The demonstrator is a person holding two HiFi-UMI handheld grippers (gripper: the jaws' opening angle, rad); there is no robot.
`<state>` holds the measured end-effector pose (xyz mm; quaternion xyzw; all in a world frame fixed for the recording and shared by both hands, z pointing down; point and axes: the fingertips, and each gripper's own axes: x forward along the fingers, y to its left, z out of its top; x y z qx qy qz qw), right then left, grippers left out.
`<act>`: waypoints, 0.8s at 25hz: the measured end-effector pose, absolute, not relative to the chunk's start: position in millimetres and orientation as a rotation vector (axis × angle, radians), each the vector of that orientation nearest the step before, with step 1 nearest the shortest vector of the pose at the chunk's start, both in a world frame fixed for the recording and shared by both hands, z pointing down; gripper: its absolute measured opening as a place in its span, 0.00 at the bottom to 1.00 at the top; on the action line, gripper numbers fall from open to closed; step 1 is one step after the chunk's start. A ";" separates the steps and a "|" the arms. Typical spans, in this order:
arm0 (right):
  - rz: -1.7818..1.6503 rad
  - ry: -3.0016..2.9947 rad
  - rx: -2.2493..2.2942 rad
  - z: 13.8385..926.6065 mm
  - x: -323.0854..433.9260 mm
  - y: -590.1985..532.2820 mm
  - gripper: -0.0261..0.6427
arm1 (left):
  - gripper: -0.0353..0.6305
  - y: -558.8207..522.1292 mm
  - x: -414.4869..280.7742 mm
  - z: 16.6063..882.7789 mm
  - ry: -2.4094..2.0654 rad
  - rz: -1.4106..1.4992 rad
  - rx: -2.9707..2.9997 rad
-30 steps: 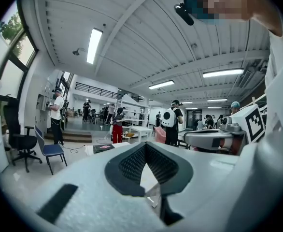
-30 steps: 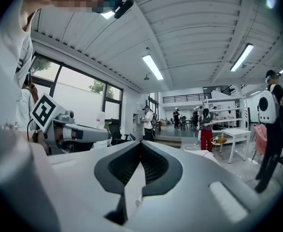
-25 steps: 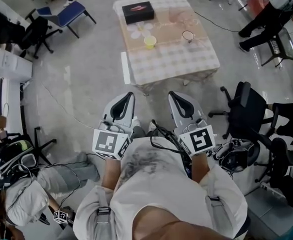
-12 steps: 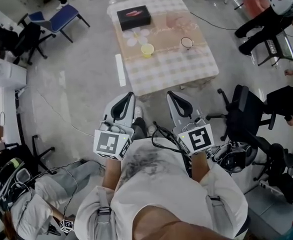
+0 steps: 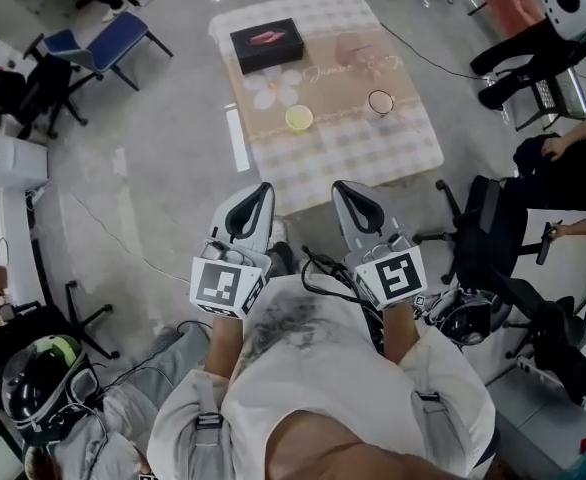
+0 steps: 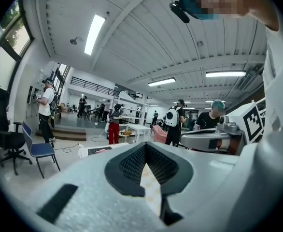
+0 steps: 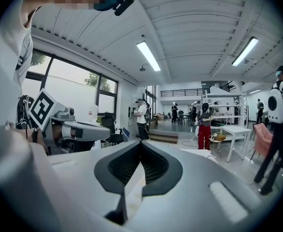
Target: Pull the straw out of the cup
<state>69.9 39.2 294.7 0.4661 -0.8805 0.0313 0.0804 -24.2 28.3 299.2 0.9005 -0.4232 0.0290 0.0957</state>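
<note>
Left gripper and right gripper, both closed on nothing, hang short of the table; clear cup near its right edge.

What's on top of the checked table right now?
A black box at the far left corner, a yellow cup near the middle, and a dark-rimmed clear cup to its right. A straw is too small to make out. The tablecloth hides anything beneath.

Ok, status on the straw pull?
Left gripper and right gripper: jaws shut, empty. Yellow cup and clear cup on the table ahead, not reached; straw too small to make out. Only floor between.
</note>
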 end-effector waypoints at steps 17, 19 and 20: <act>0.110 -2.566 1.477 305.8 42.7 -48.2 0.05 | 0.06 -58.5 -52.6 319.3 -1.135 0.093 2.685; 0.085 -2.567 1.477 306.0 39.7 -55.1 0.05 | 0.06 -63.7 -53.7 323.7 -1.122 0.092 2.677; 0.082 -2.558 1.473 308.1 39.3 -58.4 0.05 | 0.06 -66.7 -54.0 326.4 -1.117 0.091 2.672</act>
